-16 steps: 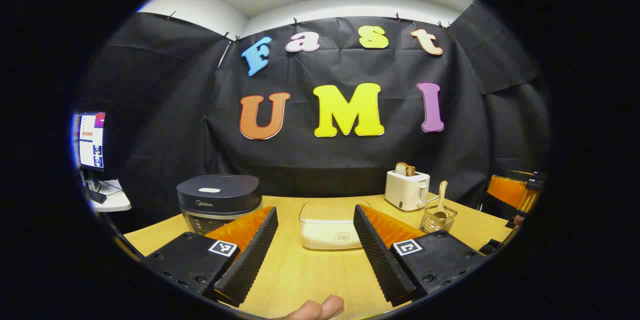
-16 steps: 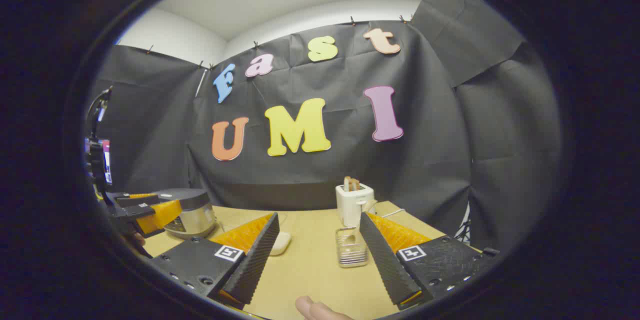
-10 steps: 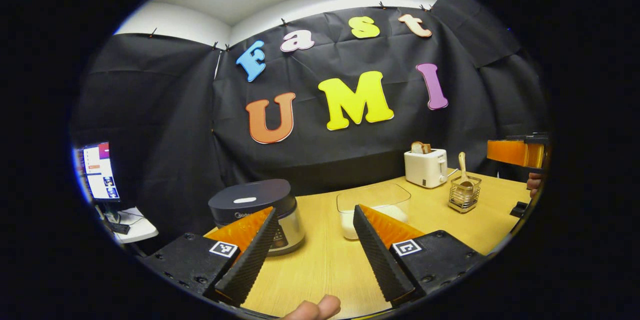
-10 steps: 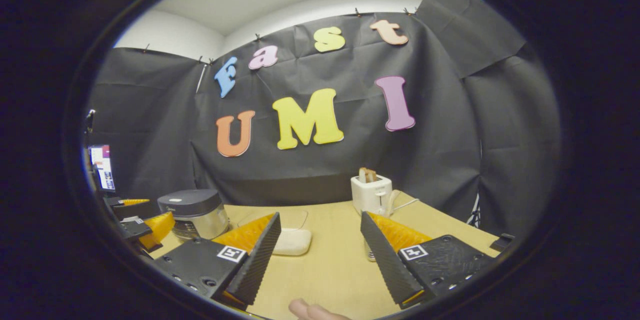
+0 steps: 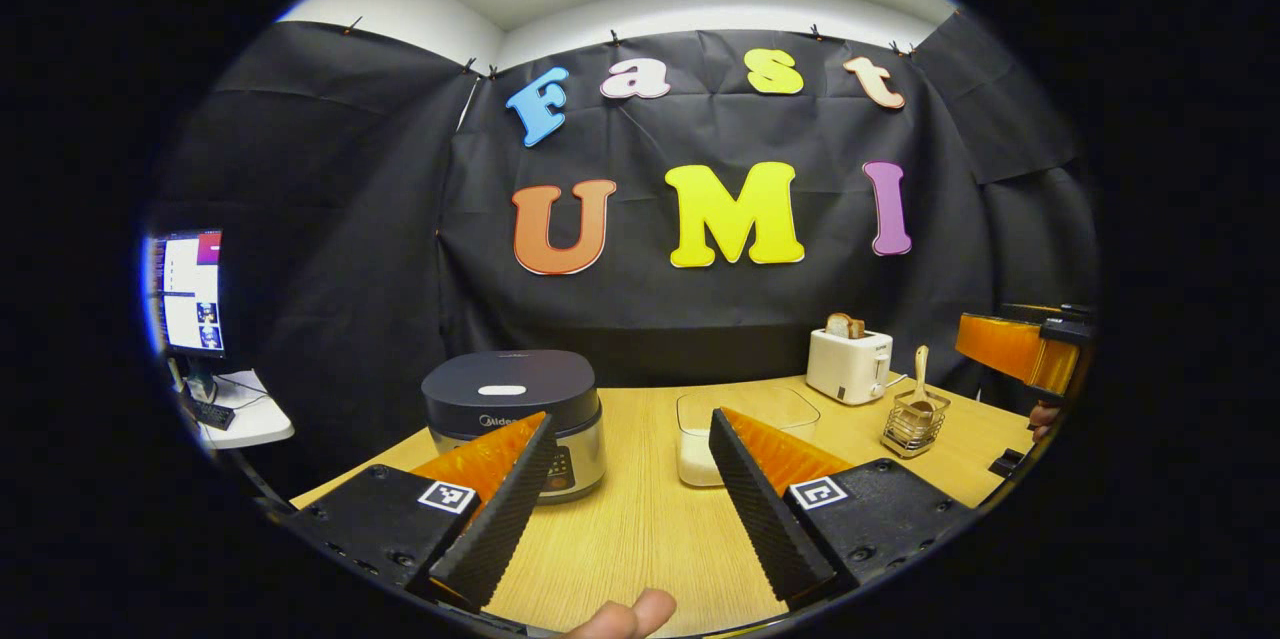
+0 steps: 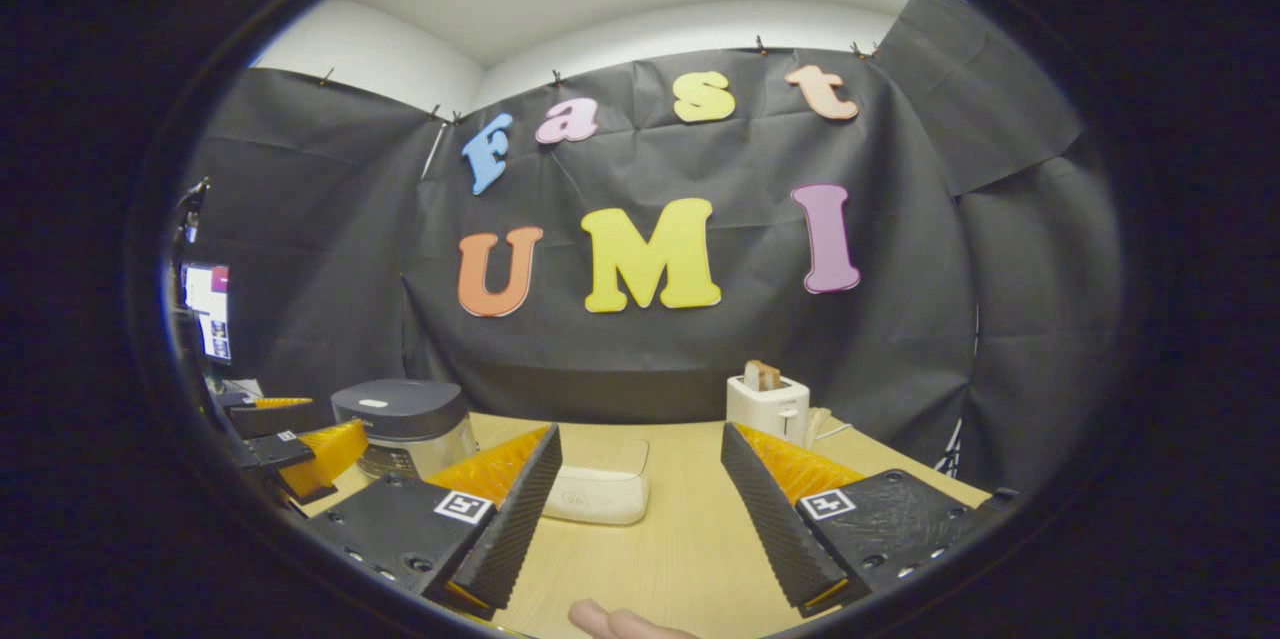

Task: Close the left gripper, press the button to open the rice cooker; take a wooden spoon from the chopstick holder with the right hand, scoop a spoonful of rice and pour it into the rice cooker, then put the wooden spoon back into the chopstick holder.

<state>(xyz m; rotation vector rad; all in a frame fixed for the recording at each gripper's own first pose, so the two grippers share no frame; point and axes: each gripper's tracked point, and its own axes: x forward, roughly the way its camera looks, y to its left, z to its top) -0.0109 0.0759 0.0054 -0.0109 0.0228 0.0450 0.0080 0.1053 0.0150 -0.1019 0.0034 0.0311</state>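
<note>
Since half a second ago the left gripper view has levelled out, so the rice cooker [image 5: 512, 416] now sits upright rather than tilted, and the chopstick holder has slid out from behind the right gripper's finger and cannot be made out in the right gripper view.

Left gripper view: the left gripper [image 5: 625, 494] hovers above the table [image 5: 640, 529] with its fingers spread wide and nothing between them. Just beyond the left finger stands the rice cooker, lid down. A clear rice container [image 5: 700, 429] stands past the right finger, then a toaster [image 5: 848, 365] and the wire chopstick holder [image 5: 913, 427] with the wooden spoon [image 5: 919, 385] standing in it, near the table's right edge. Bare tabletop lies between the fingers. A fingertip [image 5: 630, 616] shows at the bottom, and a monitor [image 5: 190, 291] at far left.

Right gripper view: the right gripper [image 6: 640, 509] is likewise spread and empty, held level over the table. The rice container [image 6: 598, 496] lies between its fingers, farther back. The left gripper [image 6: 290, 444] shows at far left, just beside the cooker [image 6: 405, 422]. The toaster [image 6: 767, 404] stands behind the right finger
</note>
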